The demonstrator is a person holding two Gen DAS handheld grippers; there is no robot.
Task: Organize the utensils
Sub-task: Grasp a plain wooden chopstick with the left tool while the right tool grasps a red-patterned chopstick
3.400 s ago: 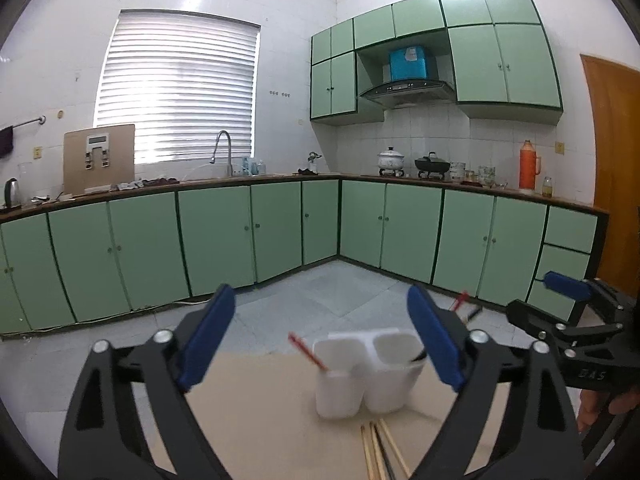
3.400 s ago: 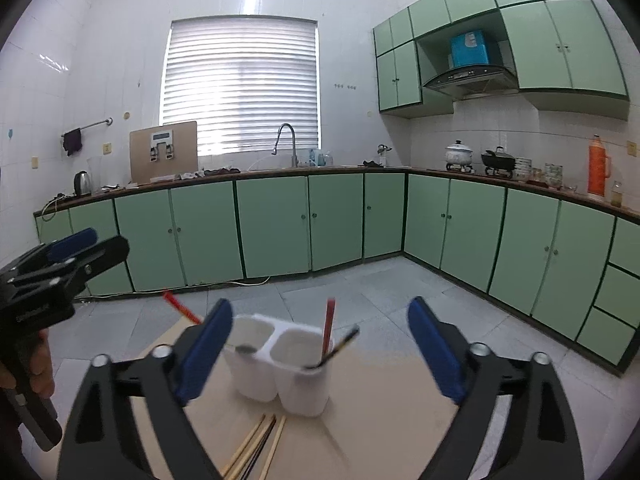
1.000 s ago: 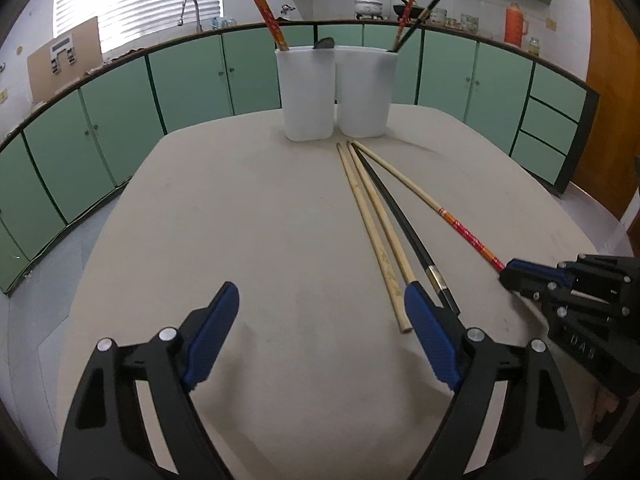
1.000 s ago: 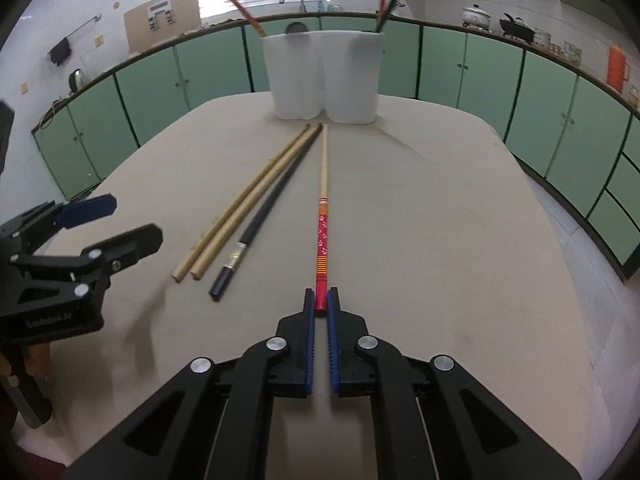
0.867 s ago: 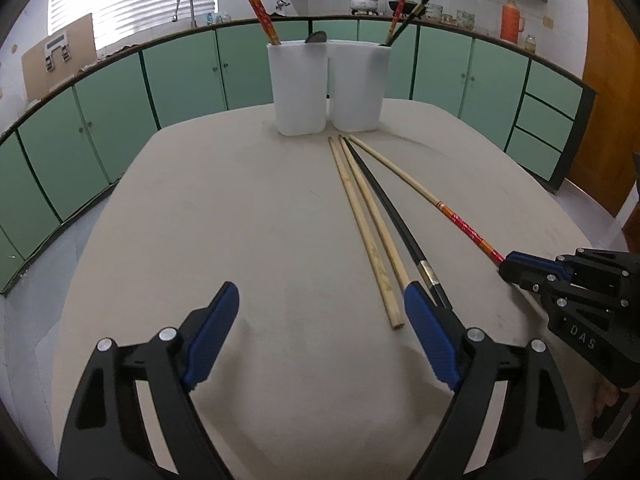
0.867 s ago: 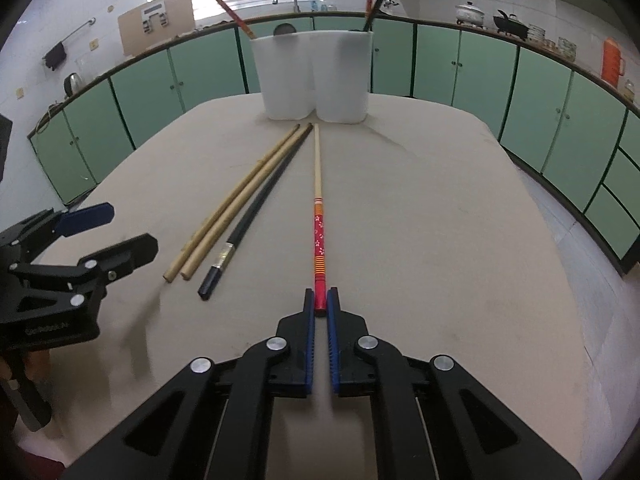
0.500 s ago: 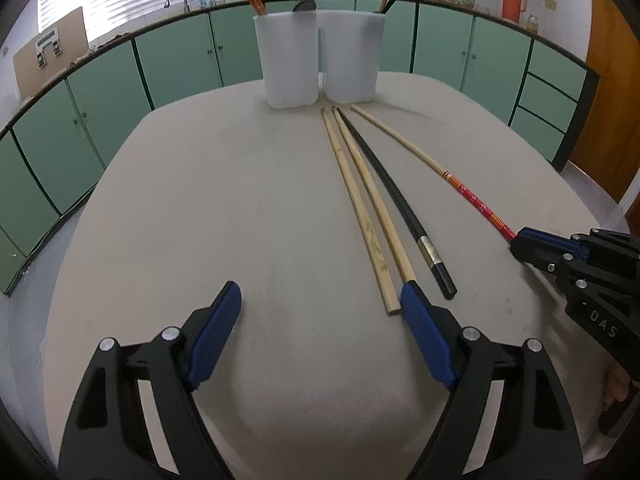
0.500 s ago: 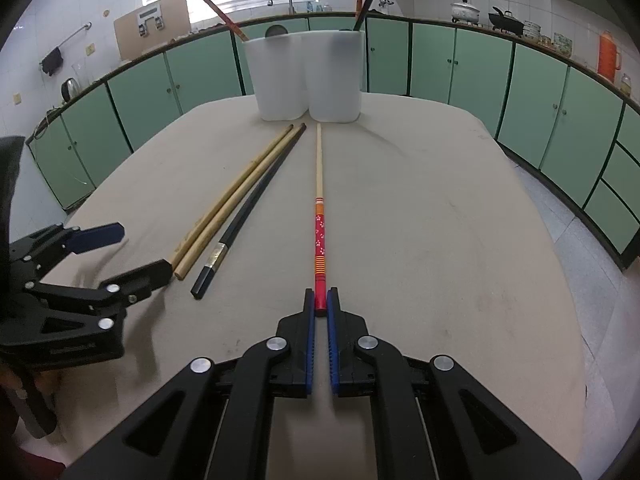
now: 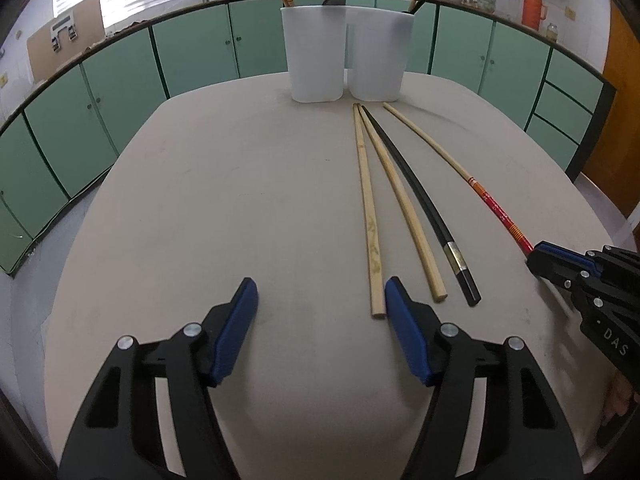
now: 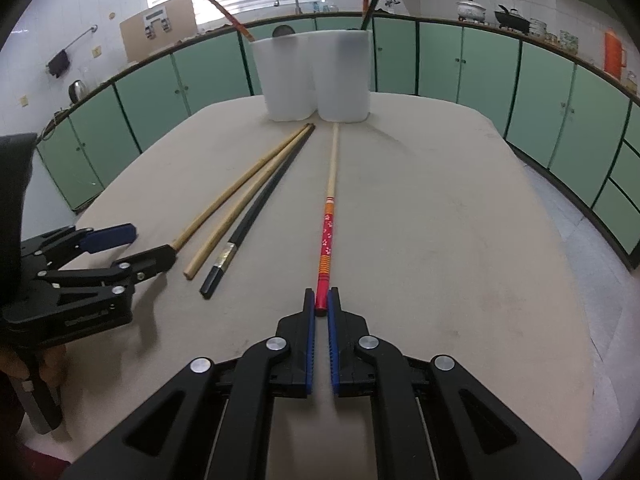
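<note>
A white two-cup holder (image 9: pixel 316 60) (image 10: pixel 312 76) stands at the table's far end with red and black chopsticks and a spoon in it. Two bamboo chopsticks (image 9: pixel 370 216) (image 10: pixel 240 196), a black chopstick (image 9: pixel 420 200) (image 10: pixel 256 212) and a red-ended chopstick (image 9: pixel 492 208) (image 10: pixel 326 240) lie side by side before it. My right gripper (image 10: pixel 321 300) (image 9: pixel 536 256) is shut on the red chopstick's near end. My left gripper (image 9: pixel 320 284) (image 10: pixel 154 244) is open with its jaws closing. The left bamboo chopstick's near end lies just inside its right finger (image 9: pixel 400 312), and neither pad presses on it.
The beige table (image 9: pixel 200 200) (image 10: pixel 440 240) has rounded edges that drop to a tiled floor. Green cabinets ring the room behind it. A hand (image 10: pixel 48 360) holds the left gripper's handle at the left edge of the right wrist view.
Both grippers came down from facing the kitchen to the table. Over the last second the left jaws narrowed and edged up to the bamboo chopsticks' near ends. The right gripper stayed on the red chopstick.
</note>
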